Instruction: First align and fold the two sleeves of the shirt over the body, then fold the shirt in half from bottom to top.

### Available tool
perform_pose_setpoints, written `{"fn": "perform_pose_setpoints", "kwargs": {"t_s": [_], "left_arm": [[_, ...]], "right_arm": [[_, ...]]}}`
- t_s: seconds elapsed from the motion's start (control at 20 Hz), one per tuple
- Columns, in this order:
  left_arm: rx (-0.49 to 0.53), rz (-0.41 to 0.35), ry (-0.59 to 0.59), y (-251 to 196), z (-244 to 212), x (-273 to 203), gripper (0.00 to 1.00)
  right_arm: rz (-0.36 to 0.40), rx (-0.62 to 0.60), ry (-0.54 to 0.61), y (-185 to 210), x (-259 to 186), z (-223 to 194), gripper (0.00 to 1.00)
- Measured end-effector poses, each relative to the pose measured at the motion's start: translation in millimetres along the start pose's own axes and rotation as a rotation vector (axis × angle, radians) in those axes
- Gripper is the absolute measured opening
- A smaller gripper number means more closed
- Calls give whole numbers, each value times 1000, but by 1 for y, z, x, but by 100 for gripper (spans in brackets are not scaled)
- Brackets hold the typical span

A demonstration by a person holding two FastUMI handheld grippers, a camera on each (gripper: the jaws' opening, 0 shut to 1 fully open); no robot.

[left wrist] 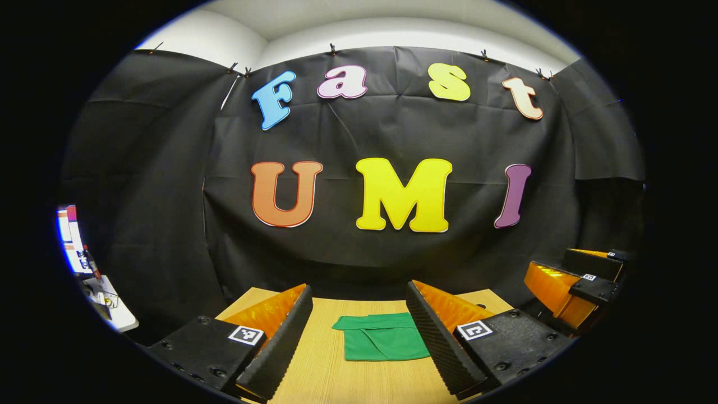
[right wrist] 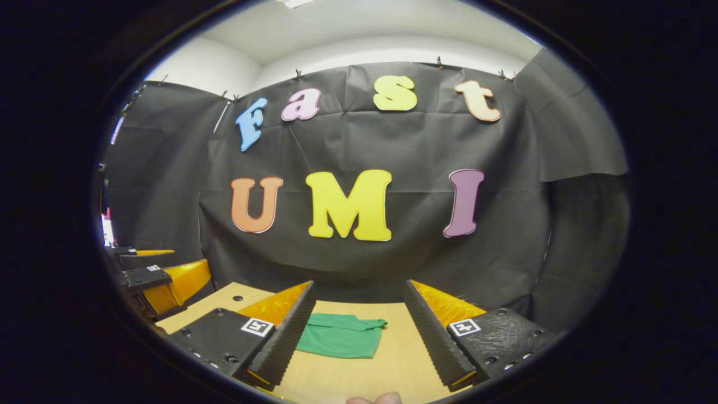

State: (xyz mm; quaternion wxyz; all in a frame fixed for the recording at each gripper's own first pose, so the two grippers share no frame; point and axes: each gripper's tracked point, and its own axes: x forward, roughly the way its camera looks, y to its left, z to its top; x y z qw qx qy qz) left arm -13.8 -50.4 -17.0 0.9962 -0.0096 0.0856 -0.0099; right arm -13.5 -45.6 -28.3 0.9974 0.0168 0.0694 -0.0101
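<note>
Green shirt (left wrist: 381,338) lies folded compact on the table (left wrist: 331,370), so both grippers, left (left wrist: 359,342) and right (right wrist: 356,336), hover with fingers apart, holding nothing.

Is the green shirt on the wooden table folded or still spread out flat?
Folded. The green cloth shirt lies on the light wooden table as a small compact rectangle with layered edges, no sleeves sticking out.

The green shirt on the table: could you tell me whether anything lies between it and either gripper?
Nothing visible does. The shirt lies alone on bare table, seen between the open left gripper and, in the right gripper view, the open right gripper.
</note>
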Motion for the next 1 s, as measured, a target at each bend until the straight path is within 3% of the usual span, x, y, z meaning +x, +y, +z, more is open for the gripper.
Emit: {"fn": "perform_pose_setpoints", "kwargs": {"t_s": [1.0], "left_arm": [[-1,34,-27,7,11,13,100]], "right_arm": [[51,43,-7,12,20,9,97]]}}
